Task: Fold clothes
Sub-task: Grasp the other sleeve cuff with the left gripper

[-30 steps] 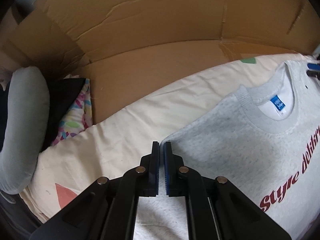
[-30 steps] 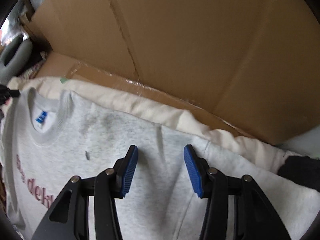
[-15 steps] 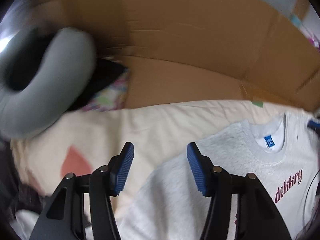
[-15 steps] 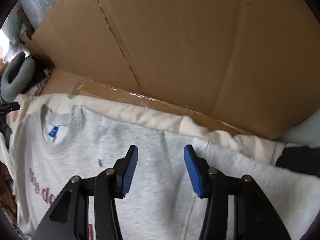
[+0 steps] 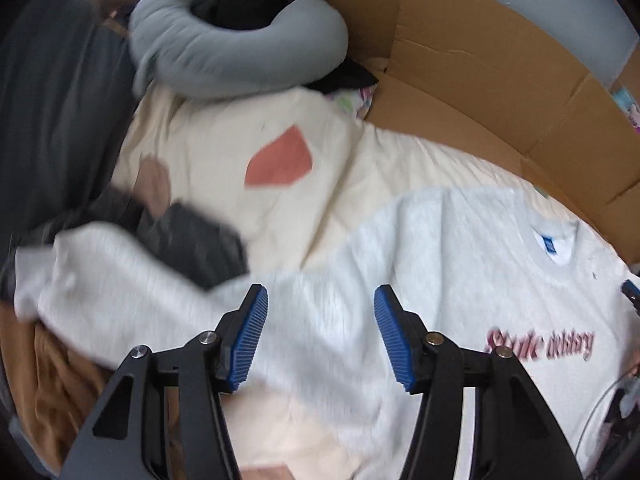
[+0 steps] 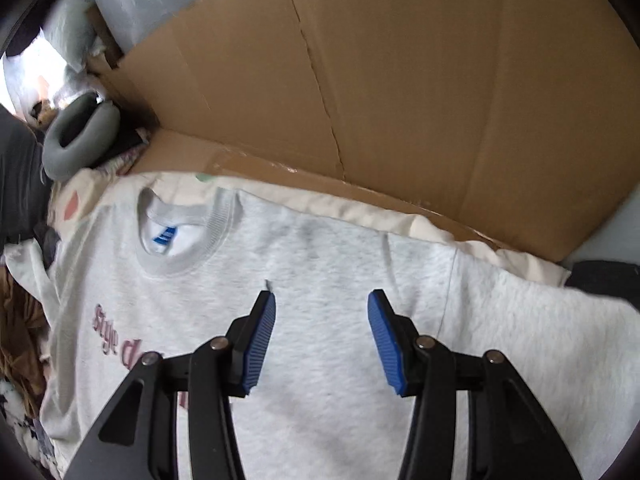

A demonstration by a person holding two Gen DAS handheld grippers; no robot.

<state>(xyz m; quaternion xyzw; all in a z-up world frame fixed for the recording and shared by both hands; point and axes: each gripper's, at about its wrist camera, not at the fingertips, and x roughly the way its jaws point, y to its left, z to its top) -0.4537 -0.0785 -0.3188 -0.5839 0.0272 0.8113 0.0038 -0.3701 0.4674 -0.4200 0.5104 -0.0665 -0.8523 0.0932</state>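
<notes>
A light grey sweatshirt (image 5: 432, 264) with dark red lettering and a blue neck label lies front up on a cream cloth (image 5: 248, 136). My left gripper (image 5: 320, 336) hangs open above its shoulder and sleeve, with nothing between the blue pads. That sleeve (image 5: 104, 280) stretches out to the left, over dark fabric. The same sweatshirt (image 6: 320, 272) fills the right wrist view, its collar (image 6: 188, 236) at the upper left. Over the chest my right gripper (image 6: 322, 340) stands open and holds nothing. The other sleeve (image 6: 560, 340) runs off to the right.
Brown cardboard walls (image 6: 400, 80) rise behind the cloth, close to the collar. A grey curved pillow (image 5: 240, 36) lies at the back left on dark clothes. Brown fabric (image 5: 52, 392) is bunched at the lower left. A dark item (image 6: 604, 276) sits at the far right.
My left gripper was shut at the shoulder edge, then opened and swung up and left, so the pillow and left sleeve came into view. The right gripper rose a little, still open.
</notes>
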